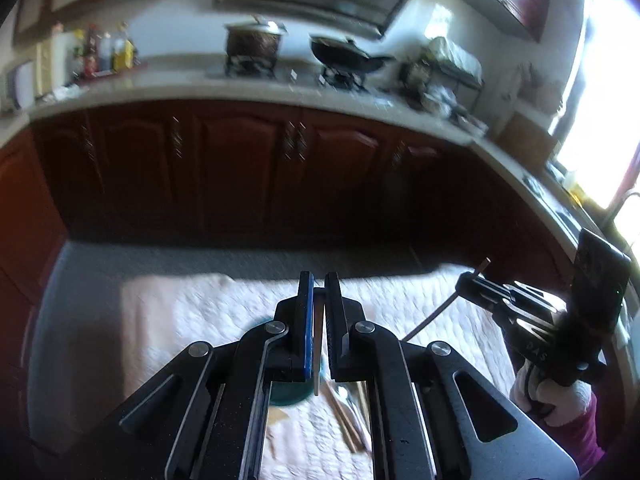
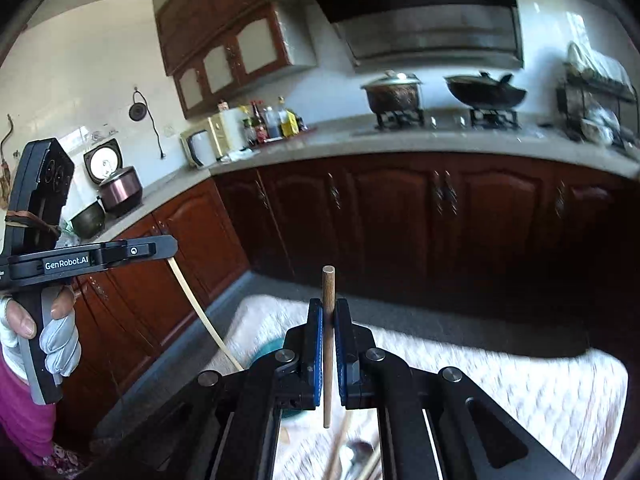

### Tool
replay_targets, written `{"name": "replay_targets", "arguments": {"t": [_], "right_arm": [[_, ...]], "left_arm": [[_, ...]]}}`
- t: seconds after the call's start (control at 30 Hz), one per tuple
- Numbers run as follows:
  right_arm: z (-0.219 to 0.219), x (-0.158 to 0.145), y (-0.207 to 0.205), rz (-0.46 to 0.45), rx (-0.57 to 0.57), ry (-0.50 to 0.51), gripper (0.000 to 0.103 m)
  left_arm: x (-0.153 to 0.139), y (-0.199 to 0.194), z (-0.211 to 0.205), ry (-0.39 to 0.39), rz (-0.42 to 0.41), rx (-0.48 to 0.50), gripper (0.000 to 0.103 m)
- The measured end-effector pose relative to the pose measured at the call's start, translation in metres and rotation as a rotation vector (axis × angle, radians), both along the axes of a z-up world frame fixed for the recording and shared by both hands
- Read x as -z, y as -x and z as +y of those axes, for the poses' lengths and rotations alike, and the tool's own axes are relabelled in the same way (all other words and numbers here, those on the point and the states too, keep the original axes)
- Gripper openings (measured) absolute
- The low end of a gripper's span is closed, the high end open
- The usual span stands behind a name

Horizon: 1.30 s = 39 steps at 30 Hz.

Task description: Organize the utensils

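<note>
Left gripper [image 1: 319, 280] jaws narrow, clamped on a pale chopstick [image 1: 318, 344] standing upright between them. Right gripper [image 2: 329, 308] jaws pinch a brown chopstick [image 2: 328, 344], its tip poking above them. Below both jaws, on the quilted white cloth [image 2: 520, 384], lie more utensils [image 1: 348, 412] (blurred) beside a teal cup [image 1: 286, 396].

the right claw [image 2: 329, 312] is hiding most of the teal bowl [image 2: 269, 349] and the utensils [image 2: 352, 460] lying below, which are running off the bottom edge. the left claw [image 1: 319, 292] is covering the bowl's middle; the far stove pots [image 1: 256, 40] are blurring.
</note>
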State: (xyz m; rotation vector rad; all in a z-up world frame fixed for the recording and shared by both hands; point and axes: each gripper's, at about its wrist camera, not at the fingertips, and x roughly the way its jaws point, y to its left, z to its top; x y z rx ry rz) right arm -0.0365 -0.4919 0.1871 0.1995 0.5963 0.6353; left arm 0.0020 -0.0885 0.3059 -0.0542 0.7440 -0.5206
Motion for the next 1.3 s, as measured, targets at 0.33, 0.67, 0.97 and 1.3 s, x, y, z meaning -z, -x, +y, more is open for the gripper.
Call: {"name": "replay_targets", "arguments": {"t": [0.33,0.67,0.97,1.3], "right_arm": [[0.072,0.035,-0.042,0.035,-0.034,0.061,0.005],[0.107,0.105,-0.070,0.197,-0.086,0.103,0.005],[0.100,0.106,-0.072,0.219,-0.096,0.078,0.041],[0.052,0.165,-0.036,0.369,-0.028,0.091,0.032]], "left_arm": [[0.032,-0.035,0.025,-0.046,-0.016,-0.136,0.004],[0.110,-0.057,0.027,-0.085,0.113,-0.174,0.004],[0.126,-0.061,0.026,-0.084,0.166,-0.189,0.018],[0.112,-0.038,0.042,-0.038,0.122,-0.207,0.040]]}}
